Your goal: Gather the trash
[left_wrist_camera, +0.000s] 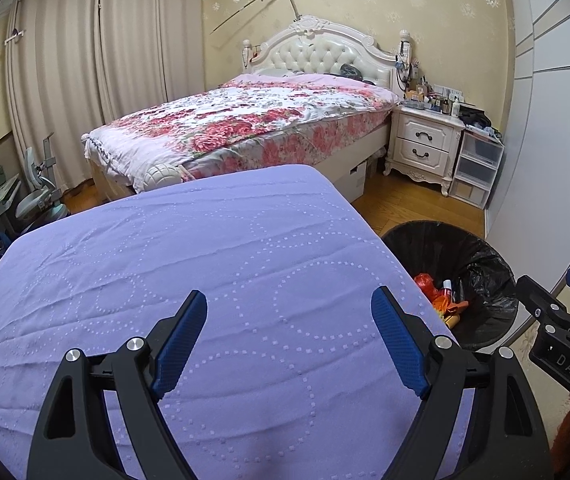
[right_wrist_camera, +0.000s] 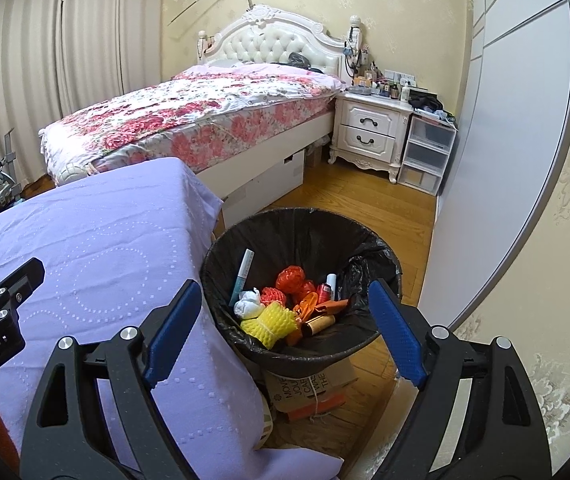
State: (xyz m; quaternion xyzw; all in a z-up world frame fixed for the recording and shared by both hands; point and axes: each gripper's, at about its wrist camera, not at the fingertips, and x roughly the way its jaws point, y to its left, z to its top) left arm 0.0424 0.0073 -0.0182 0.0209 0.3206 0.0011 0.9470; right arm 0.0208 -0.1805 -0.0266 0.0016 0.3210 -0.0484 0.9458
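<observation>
A round bin lined with a black bag [right_wrist_camera: 349,248] stands on the wood floor beside a table under a lilac cloth [right_wrist_camera: 97,248]. Inside lie trash pieces: a yellow foam net [right_wrist_camera: 271,322], red nets [right_wrist_camera: 290,276], a white wad [right_wrist_camera: 247,303], a teal tube [right_wrist_camera: 241,276] and small bottles. My right gripper [right_wrist_camera: 290,332] hangs open over the bin's near rim, with nothing between its fingers. My left gripper [left_wrist_camera: 290,342] is open above the bare lilac cloth [left_wrist_camera: 205,248], also with nothing in it. The bin [left_wrist_camera: 481,264] shows at the right of the left wrist view.
A bed with a floral cover [left_wrist_camera: 245,120] fills the back of the room, with a white nightstand [right_wrist_camera: 369,132] and clear drawers [right_wrist_camera: 425,156] beside it. A cardboard box [right_wrist_camera: 309,392] lies under the bin. A wardrobe wall [right_wrist_camera: 505,160] runs along the right.
</observation>
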